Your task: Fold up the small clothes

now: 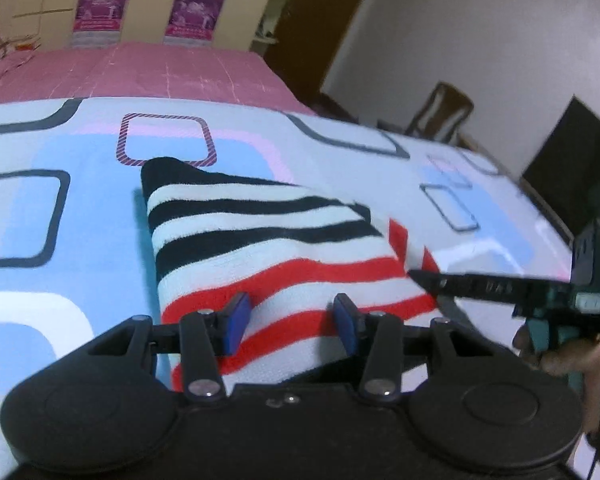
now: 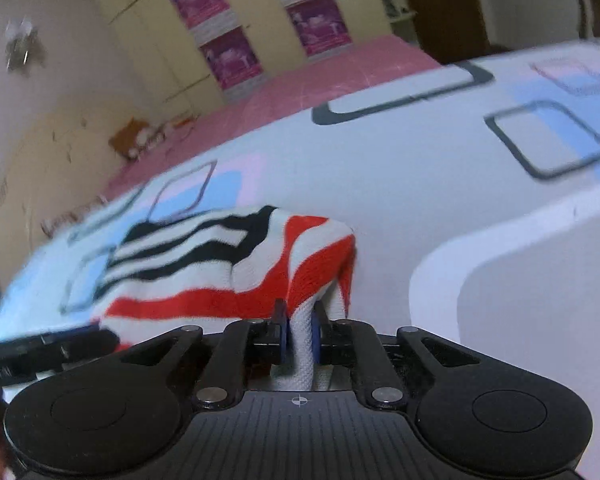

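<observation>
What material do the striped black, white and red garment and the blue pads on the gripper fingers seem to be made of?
The striped black, white and red garment looks like soft knitted fabric, perhaps fleecy: fuzzy stripe edges, and a ribbed weave shows where the right gripper pinches it. The blue pads look like matte rubber or foam; that stays uncertain.

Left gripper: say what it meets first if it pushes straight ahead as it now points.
Likely the striped garment: the left gripper has its jaws apart just over the red-striped near end, the cloth not yet pinched. Exact depth is unclear.
</observation>
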Motion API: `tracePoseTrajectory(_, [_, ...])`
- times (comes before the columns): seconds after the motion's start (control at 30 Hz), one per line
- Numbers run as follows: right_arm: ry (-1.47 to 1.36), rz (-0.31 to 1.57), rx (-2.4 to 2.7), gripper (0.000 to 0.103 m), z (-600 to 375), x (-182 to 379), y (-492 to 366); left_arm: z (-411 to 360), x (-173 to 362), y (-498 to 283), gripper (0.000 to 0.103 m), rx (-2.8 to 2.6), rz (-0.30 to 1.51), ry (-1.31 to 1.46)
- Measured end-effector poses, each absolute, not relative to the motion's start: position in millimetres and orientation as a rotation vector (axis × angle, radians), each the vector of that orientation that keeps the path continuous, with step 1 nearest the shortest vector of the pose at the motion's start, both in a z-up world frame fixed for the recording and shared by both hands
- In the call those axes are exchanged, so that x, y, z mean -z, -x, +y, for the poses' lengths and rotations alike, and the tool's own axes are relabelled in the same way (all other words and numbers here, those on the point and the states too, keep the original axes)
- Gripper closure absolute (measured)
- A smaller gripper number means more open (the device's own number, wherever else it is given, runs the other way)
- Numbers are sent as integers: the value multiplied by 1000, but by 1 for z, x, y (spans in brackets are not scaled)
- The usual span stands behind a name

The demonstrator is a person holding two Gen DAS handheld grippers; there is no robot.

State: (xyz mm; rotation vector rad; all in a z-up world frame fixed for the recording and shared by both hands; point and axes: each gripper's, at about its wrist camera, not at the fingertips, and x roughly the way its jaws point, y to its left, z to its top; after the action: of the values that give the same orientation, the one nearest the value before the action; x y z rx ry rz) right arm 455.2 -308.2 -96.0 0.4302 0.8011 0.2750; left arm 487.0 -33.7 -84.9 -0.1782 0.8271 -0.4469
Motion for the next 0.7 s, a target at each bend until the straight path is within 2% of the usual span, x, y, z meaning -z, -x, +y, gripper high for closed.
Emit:
tracePoseTrajectory(0.1, [-433,802,-272,92,-311,89,-450,-30,79,-483,60,461,824,164])
tracePoseTrajectory(0.17, [-419,762,-236,81,-315,73,-444,-23,69,-472,60,476,792,169])
tracePoseTrajectory(0.33, [-330,747,-328,81,-303,42,-424,-18,66,-443,61,499,792,153])
tracePoseTrajectory(0.4, [-273,798,-381,82,-288,49,-420,-20,76,-439,60,480,825,131])
tracePoseTrajectory(0.47, [-159,854,-351,88,-276,68,-421,-25,83,-439,60,463,831,117])
tracePoseTrajectory(0.53, [-181,835,-338,88,-277,76,-423,-32,84,-440,59,455,817,59])
tracePoseTrajectory(0.63, [-158,842,-325,88,-272,69,-427,-34,79,-439,60,451,823,44])
tracePoseTrajectory(0.7, [-150,829,-326,88,-271,56,-418,-28,68,-427,64,456,797,47])
